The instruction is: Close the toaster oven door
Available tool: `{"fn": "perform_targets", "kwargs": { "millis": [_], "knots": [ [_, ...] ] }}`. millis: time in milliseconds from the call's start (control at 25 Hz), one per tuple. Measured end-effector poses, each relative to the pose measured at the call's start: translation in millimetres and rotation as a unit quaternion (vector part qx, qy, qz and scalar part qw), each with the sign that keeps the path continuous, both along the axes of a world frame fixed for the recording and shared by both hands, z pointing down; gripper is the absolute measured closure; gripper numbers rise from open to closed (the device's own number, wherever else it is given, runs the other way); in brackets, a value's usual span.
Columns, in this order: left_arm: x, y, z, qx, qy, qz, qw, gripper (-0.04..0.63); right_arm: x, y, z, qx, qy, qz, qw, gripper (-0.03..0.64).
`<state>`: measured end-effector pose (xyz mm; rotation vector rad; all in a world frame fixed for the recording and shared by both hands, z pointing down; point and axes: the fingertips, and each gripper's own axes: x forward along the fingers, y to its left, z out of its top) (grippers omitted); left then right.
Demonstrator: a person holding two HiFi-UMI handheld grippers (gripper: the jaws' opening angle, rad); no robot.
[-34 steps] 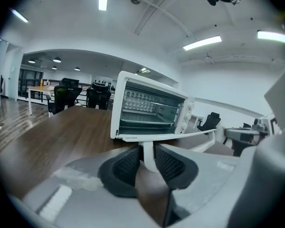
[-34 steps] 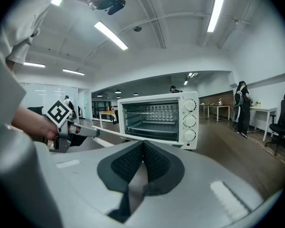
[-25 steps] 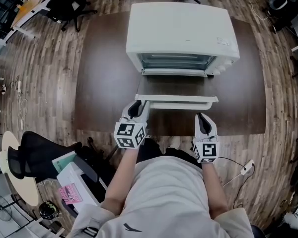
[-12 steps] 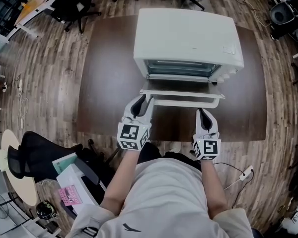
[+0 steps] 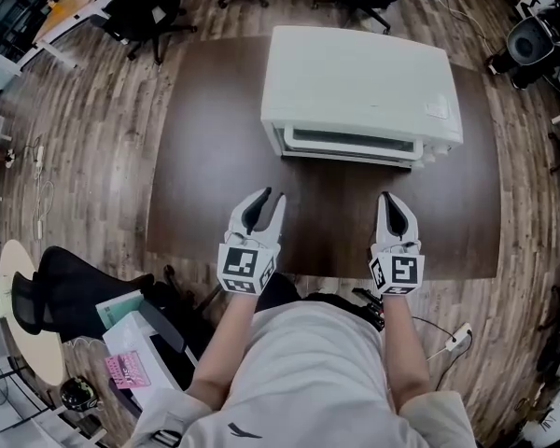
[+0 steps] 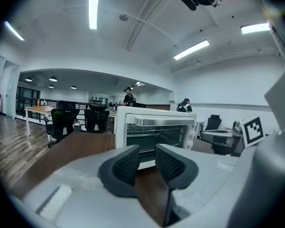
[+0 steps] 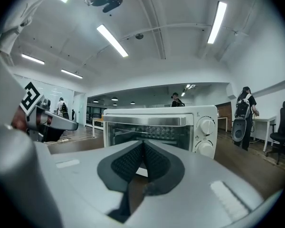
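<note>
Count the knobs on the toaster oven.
2. Both sit on the toaster oven's right-hand panel, seen in the right gripper view: the upper knob, and the lower knob beneath it. The right gripper covers the panel's bottom, so a third may be hidden.

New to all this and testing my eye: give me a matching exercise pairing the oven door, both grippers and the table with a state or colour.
Things:
1. toaster oven door
2. left gripper
3. right gripper
4. table

States:
A. jaws together
B. dark brown
C. swung up, closed
D. jaws apart, empty

Pairs: 1-C, 2-D, 3-A, 4-B.
The left gripper's jaws have just closed a little, with nothing between them.
</note>
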<state>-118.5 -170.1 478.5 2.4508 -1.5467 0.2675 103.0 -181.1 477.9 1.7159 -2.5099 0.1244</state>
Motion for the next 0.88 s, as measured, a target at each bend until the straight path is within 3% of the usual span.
{"fn": "perform_targets", "kwargs": {
  "millis": [520,720,880],
  "knots": [
    [-11.4,9.2,8.9,-0.004,0.019,-0.009,0.9998,0.493,-17.1,-2.5,-12.1,0.009,0.006,-0.018,1.0,0.615],
    [-2.8,18.3,8.2,0.017,0.021,-0.001,0.9996,0.583,-9.2,12.2,-20.5,0.015,0.01,-0.013,1.0,0.615],
    [7.2,28.2,9.3,0.027,0.022,0.011,0.9993,0.591,-1.7,25.5,-21.8,0.018,0.014,-0.008,1.0,0.616]
  ]
}}
